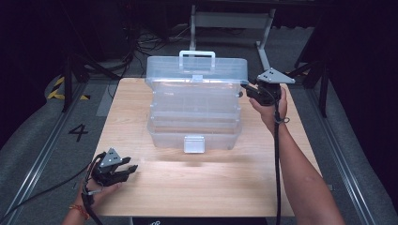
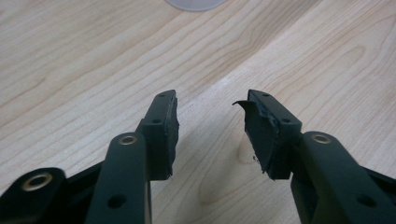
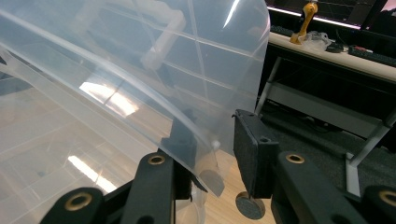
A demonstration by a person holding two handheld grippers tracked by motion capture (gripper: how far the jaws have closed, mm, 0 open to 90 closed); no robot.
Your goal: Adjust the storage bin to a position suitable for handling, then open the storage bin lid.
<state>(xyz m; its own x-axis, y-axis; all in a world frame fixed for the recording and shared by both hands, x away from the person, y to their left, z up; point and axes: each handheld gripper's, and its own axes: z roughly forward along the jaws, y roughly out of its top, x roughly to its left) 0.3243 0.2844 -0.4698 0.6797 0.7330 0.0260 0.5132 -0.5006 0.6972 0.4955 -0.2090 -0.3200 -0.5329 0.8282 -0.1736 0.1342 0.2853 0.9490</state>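
the wooden counter (image 1: 197,187) is seen carrying one clear plastic toolbox (image 1: 195,108), set toward the far middle of it, with its one lid (image 1: 197,70) swung up and back and its white handle (image 1: 197,55) pointing away. so the opening part looks mostly done, judging by how the lid stands; what seems left is letting go of it, or pushing it the rest of the way back, and then whatever gets done with the inside. one white latch (image 1: 194,144) is seen hanging at the front wall of the box. nothing can be made out inside the trays, the plastic's too see-through and glary to be sure.

two claws are counted, one per hand. the right claw (image 1: 248,89) is parked at the lid's right corner, and in the right gripper view the lid's edge (image 3: 196,135) is seen sitting between its jaws, one pad behind the plastic and one in front. whether the pads are actually pinching it can't be told, a gap seems to be left on the outer side.

the left claw (image 1: 126,169) is held low over the near left of the counter, well apart from the box, released, jaws spread with nothing between them (image 2: 210,135).
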